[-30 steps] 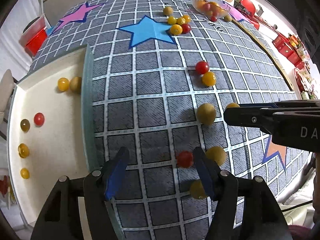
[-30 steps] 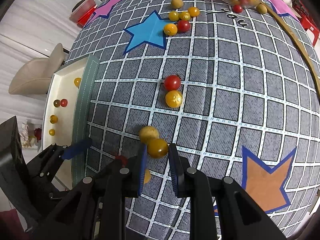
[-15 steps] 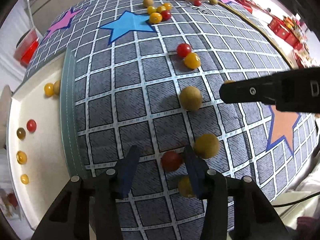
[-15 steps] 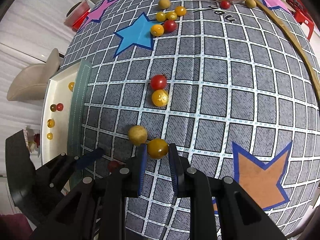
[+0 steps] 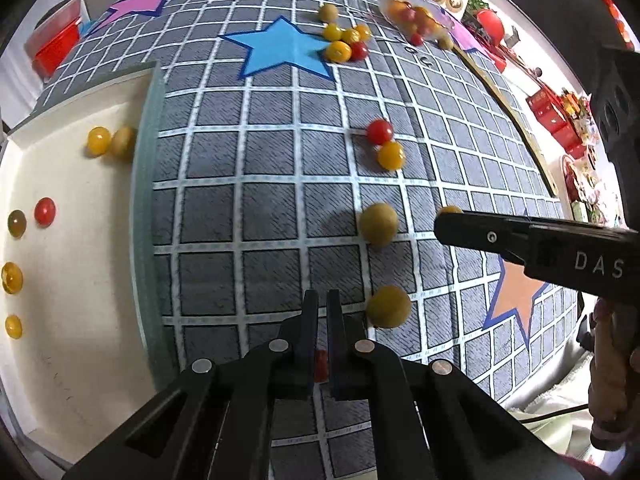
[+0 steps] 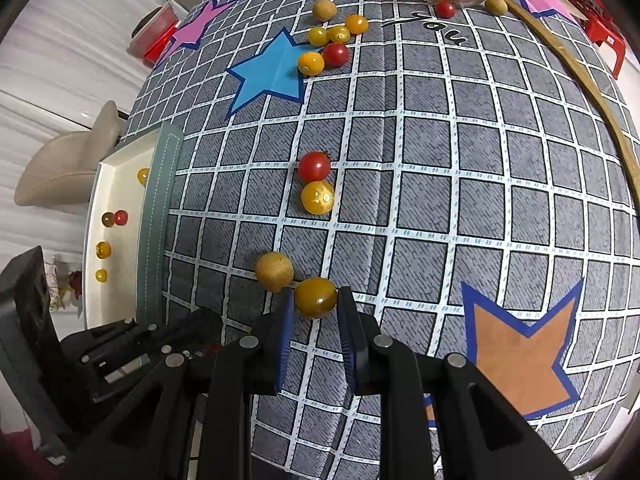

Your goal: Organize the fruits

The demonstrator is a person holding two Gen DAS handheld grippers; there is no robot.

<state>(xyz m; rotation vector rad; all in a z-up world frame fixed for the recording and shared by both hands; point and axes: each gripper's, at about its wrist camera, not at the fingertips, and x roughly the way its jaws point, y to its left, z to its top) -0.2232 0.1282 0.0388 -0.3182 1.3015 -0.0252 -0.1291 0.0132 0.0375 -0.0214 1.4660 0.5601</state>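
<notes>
Bright, even overhead light. Soft shadows fall beside the round fruit (image 5: 378, 224) ahead of the left gripper (image 5: 322, 304). Strong fisheye bending curves the grid cloth (image 6: 440, 184) toward dark frame corners; centres sharp, glare whitens far edges.

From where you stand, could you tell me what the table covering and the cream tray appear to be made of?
Table covering: probably woven fabric, matte, going by its hatched weave texture, printed grid and soft creases. Cream tray: likely plastic or coated board, smooth with a slight sheen; its grey-green rim looks stitched, perhaps faux leather.
</notes>
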